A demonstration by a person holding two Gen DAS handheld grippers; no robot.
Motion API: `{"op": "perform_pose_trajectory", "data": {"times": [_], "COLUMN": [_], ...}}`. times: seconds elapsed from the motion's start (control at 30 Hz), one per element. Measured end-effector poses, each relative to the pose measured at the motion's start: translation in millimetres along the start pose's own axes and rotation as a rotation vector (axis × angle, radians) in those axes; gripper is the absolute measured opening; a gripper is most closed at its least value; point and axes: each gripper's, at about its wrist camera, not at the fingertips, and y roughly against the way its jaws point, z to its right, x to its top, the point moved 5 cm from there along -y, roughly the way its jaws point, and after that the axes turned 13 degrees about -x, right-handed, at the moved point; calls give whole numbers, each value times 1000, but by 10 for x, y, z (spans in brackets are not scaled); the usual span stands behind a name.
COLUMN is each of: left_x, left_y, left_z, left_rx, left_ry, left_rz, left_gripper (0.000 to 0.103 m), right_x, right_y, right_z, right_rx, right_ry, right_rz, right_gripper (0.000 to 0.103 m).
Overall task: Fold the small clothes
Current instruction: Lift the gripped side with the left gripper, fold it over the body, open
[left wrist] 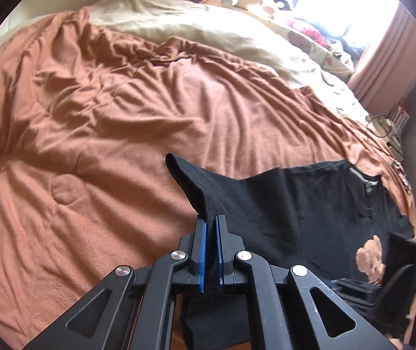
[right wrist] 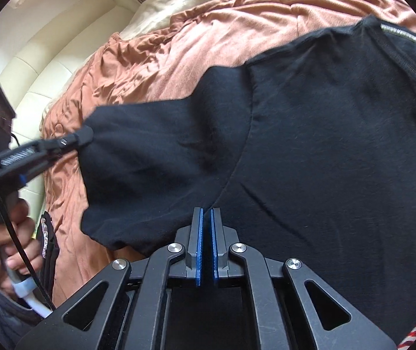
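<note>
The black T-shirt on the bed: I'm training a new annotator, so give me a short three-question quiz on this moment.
1. True or false: the left gripper is shut on a fold of the black T-shirt.
2. Multiple choice: what lies under the shirt? A) a wooden table B) a rust-orange blanket C) a tiled floor
3. Fill in: in the right wrist view, the right gripper pinches the shirt near the seam where the ______ joins the body.

Key: 1 true; 2 B; 3 sleeve
</note>
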Motion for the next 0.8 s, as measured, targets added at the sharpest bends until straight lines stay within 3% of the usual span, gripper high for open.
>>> {"op": "perform_pose_trajectory", "data": {"times": [0.13, 0.3, 0.37, 0.43, 0.47, 0.8], "left_x": [64, 105, 119, 117, 111, -26], "left_y": [90, 183, 196, 194, 186, -48], "left_z": [273, 571, 695, 821, 883, 1486], "left_rx": [-18, -48, -50, -56, -56, -75], "left_ry": [-43, -65, -77, -83, -90, -155], "left_rz": [7, 13, 10, 3, -2, -62], "left_gripper": [6, 6, 6, 6, 6, 6], "right_x": [50, 64, 44, 26, 24, -80], "right_y": [-75, 118, 223, 350, 429, 912], "right_z": [-9, 139, 231, 321, 396, 866], "right_rx": [3, 41, 31, 36, 30, -5], "right_ry": [-9, -52, -70, -96, -112, -157], "right_rz": [-18, -20, -6, 12, 30, 81], "right_gripper": [2, 6, 23, 50, 53, 53]}}
